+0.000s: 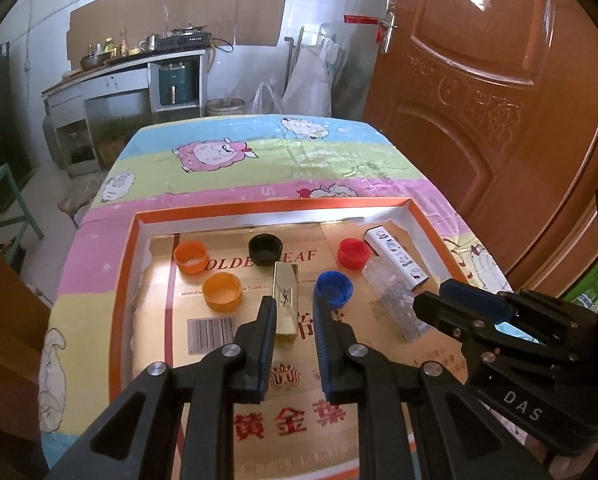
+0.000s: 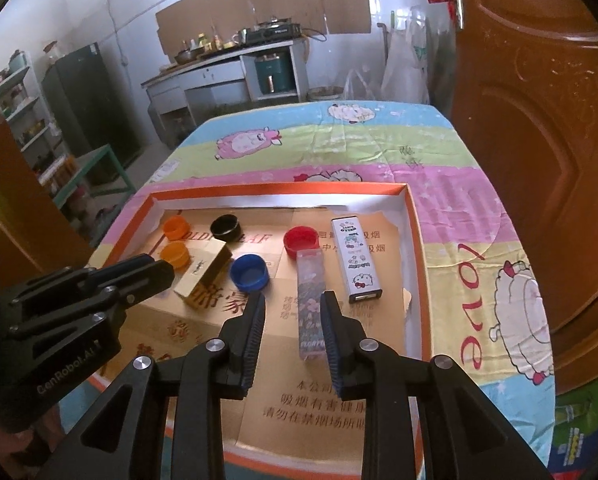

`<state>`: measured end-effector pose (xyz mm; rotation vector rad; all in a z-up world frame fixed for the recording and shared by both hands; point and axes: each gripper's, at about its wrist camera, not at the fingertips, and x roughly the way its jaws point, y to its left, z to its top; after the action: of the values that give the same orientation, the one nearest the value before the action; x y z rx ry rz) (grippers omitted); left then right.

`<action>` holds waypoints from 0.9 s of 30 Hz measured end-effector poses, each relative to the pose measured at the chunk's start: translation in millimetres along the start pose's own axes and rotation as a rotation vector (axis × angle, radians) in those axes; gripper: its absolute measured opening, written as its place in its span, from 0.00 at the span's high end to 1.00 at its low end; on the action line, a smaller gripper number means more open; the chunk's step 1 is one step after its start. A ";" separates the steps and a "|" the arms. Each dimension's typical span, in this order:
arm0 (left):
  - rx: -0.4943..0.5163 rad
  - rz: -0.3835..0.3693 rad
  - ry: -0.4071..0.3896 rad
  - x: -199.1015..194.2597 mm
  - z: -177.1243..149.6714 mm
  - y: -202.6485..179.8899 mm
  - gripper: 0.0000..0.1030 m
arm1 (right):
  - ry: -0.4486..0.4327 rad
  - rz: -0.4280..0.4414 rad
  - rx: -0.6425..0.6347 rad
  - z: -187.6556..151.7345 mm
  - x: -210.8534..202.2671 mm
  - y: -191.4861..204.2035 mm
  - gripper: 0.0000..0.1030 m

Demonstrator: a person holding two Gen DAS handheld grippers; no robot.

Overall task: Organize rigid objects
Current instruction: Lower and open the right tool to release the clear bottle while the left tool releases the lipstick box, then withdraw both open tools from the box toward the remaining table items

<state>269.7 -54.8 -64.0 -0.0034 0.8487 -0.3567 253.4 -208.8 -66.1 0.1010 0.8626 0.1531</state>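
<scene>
Working from the tray's left wall [image 1: 139, 248] rightward, I have my left gripper [image 1: 295, 320] spread apart astride the gold box [image 1: 286, 304], so I judge I should centre it before squeezing. Right of the blue cap [image 2: 250, 273], my right gripper [image 2: 293, 316] brackets the patterned bar [image 2: 311, 304], unclamped, the white Hello Kitty box [image 2: 355, 258] crowding its outer side.

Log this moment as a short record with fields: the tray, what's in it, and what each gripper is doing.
tray: shallow orange-rimmed tray on a cartoon sheep tablecloth
caps: two orange caps, black cap, red cap, blue cap
boxes: gold box, patterned clear box, white cartoon box
left gripper: open, fingers either side of gold box
right gripper: open, fingers either side of patterned clear box
</scene>
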 end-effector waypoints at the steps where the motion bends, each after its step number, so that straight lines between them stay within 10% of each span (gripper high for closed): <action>1: 0.000 0.002 -0.003 -3.5 -0.9 -0.3 0.82 | -0.003 0.000 -0.001 -0.6 -2.8 1.7 0.72; 27: -0.082 0.034 -0.063 -93.4 -68.3 27.4 0.82 | -0.033 0.022 -0.069 -53.6 -78.8 63.5 0.63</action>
<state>171.4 9.3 -44.9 -0.0764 0.7996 -0.2883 156.2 -158.6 -32.3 0.0486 0.8231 0.2007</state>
